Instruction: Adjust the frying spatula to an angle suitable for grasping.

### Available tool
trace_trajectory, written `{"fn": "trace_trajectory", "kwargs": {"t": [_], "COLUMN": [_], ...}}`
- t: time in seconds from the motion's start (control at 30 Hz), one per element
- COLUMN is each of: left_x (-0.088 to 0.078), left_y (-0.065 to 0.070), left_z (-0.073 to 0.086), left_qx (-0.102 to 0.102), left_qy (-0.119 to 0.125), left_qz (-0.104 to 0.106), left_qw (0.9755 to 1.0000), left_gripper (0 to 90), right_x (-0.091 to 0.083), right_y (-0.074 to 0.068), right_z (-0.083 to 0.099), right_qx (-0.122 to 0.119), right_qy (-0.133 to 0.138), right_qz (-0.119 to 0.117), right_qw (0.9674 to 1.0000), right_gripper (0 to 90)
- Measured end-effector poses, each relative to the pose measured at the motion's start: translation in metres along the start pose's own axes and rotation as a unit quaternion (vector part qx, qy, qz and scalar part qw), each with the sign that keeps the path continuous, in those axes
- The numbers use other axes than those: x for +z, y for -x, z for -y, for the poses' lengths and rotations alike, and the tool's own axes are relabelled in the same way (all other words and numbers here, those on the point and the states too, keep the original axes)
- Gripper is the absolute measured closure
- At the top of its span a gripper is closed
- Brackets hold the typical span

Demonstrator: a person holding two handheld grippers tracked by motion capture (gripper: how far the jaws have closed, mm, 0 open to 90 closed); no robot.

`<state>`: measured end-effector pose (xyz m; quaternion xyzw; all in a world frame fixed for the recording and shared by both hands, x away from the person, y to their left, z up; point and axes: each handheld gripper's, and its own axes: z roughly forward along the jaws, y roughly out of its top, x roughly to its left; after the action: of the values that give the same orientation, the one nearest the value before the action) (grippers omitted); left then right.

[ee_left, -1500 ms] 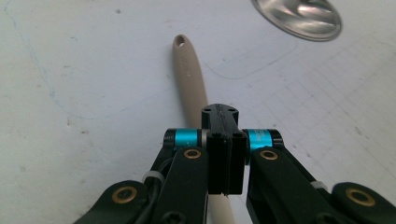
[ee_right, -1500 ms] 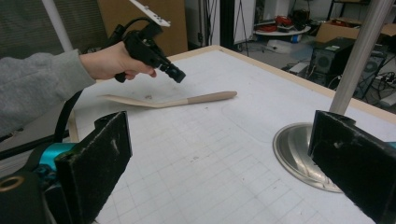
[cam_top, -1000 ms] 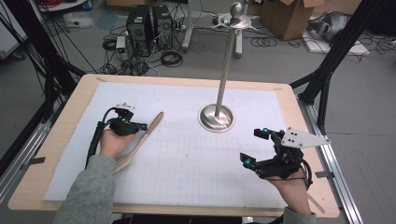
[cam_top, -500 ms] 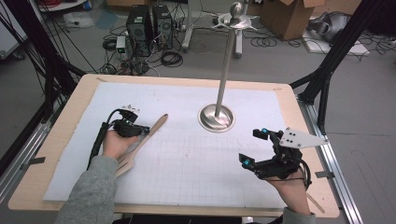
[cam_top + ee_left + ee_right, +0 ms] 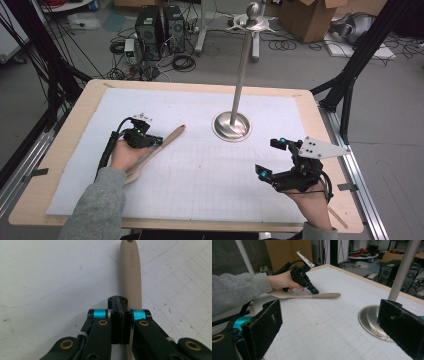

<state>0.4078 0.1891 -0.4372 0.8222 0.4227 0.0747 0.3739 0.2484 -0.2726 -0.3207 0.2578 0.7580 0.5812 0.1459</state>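
1. Right tongs: nearest the person, hovering above the white sheet on the worktop; jaws spread wide with nothing between them. Judged idle, waiting.
2. Left tongs: jaws fully closed, tips down at the handle of the wooden spatula. In the left gripper view the closed tips sit over the handle, just left of its centre line; no handle wood shows between the pads, so the spatula is judged not grasped.
3. Wooden spatula: lies flat on the sheet, blade toward the person under the left hand, handle end with hanging hole pointing away toward the stand.
4. Steel utensil stand: upright farther back, round base on the sheet, well apart from the spatula; nothing hangs on its top.
5. Progress judgement: early. Spatula reached, not lifted; pick-up and, probably, hanging on the stand remain.
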Motion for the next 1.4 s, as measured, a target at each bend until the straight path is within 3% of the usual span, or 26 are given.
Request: {"fn": "trace_trajectory", "kwargs": {"t": [0.2, 0.53, 0.67, 0.93, 1.03, 1.33, 1.4], "left_x": [-0.001, -0.031, -0.045, -0.074, -0.08, -0.09, -0.092], "left_y": [0.002, 0.002, 0.007, 0.021, 0.026, 0.033, 0.032], "left_z": [0.0, -0.003, -0.004, -0.003, -0.001, 0.016, 0.016], "left_qx": [0.008, 0.009, 0.021, 0.05, 0.047, 0.045, 0.05], "left_qy": [-0.002, 0.047, 0.067, 0.107, 0.107, 0.152, 0.148], "left_qz": [-0.011, -0.004, 0.003, -0.004, -0.003, -0.007, -0.003], "left_qw": [0.9999, 0.9988, 0.9975, 0.993, 0.9931, 0.9874, 0.9877], "left_gripper": [89.8, 89.8, 89.7, 88.7, 77.9, 54.2, 43.0], "right_x": [0.001, 0.003, 0.003, 0.004, 0.005, 0.006, 0.006], "right_y": [0.0, 0.0, 0.0, 0.0, 0.0, 0.001, 0.001], "right_z": [0.001, 0.001, 0.0, -0.001, -0.001, -0.002, -0.002], "right_qx": [-0.002, -0.001, -0.003, -0.005, -0.003, -0.004, -0.003], "right_qy": [-0.002, -0.004, -0.005, -0.005, -0.006, -0.002, -0.001], "right_qz": [-0.001, 0.0, -0.001, -0.003, -0.003, -0.006, -0.007], "right_qw": [1.0, 1.0, 1.0, 1.0, 1.0, 1.0, 1.0], "right_gripper": [5.0, 5.0, 5.0, 5.0, 5.0, 5.0, 5.0]}}
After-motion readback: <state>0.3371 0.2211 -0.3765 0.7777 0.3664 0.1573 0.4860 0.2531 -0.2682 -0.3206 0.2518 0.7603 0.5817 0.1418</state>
